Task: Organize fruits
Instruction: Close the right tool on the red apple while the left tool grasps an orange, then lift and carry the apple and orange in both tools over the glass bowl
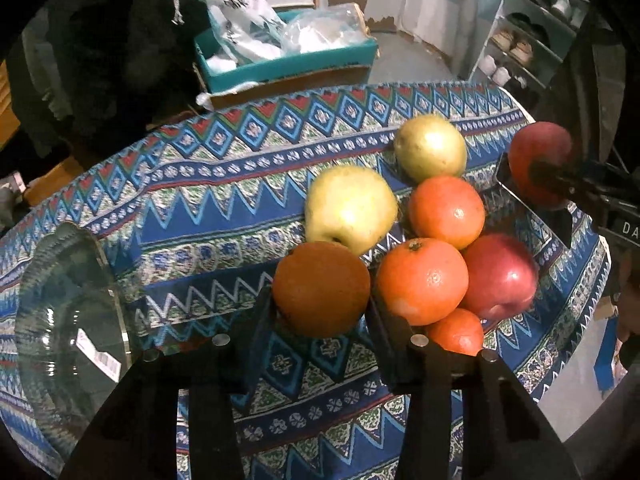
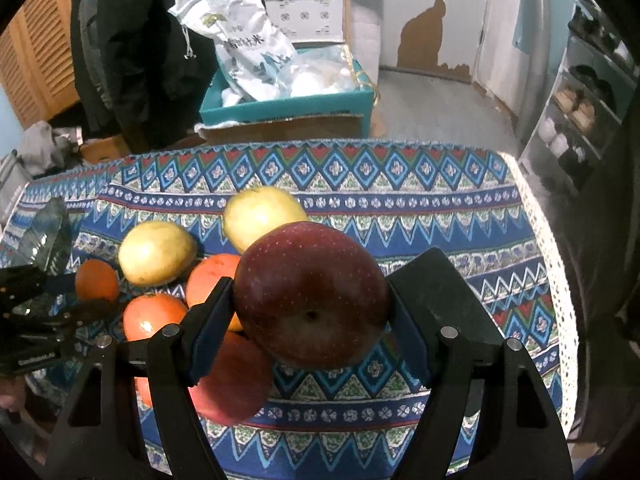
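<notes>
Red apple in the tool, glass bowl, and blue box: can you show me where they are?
Red apple (image 2: 310, 294): right wrist view, middle of its skin.
Glass bowl (image 1: 64, 280): left wrist view, its clear wall.
Blue box (image 2: 280, 110): right wrist view, its front side.

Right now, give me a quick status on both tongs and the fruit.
Left tongs shut on an orange. Right tongs shut on a dark red apple. Pears, oranges and another apple piled on the tablecloth. Glass plate at left, nothing blocking.
</notes>
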Motion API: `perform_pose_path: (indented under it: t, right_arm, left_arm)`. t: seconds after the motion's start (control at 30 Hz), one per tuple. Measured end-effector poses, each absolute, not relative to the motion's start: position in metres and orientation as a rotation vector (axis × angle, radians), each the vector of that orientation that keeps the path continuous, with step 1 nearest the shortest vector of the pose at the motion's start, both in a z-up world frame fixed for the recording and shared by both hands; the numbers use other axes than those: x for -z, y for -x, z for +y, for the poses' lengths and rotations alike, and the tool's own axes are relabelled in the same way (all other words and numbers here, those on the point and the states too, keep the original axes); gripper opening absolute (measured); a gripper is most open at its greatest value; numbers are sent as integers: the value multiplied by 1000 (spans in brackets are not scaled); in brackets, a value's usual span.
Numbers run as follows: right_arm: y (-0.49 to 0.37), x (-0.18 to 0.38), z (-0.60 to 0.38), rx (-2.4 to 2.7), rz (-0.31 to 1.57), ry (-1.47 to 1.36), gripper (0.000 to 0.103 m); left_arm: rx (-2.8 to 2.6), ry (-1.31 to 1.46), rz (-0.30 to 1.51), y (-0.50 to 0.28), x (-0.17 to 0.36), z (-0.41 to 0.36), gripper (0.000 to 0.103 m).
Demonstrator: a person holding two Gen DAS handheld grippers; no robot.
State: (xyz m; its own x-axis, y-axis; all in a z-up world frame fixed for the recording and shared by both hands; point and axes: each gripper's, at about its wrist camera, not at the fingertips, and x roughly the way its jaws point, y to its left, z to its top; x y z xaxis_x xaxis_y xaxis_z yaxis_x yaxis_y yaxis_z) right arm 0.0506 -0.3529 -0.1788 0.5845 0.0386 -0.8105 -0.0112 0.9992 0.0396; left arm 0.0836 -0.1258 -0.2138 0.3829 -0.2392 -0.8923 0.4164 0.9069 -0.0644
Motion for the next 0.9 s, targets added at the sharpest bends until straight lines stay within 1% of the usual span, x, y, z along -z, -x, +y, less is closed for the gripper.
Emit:
perform_pose_path:
  t: [0.9]
  right_arm:
    - [-34, 87, -303, -64, 734, 38, 75]
  left_arm:
    - [312, -121, 885, -56, 114, -76, 46]
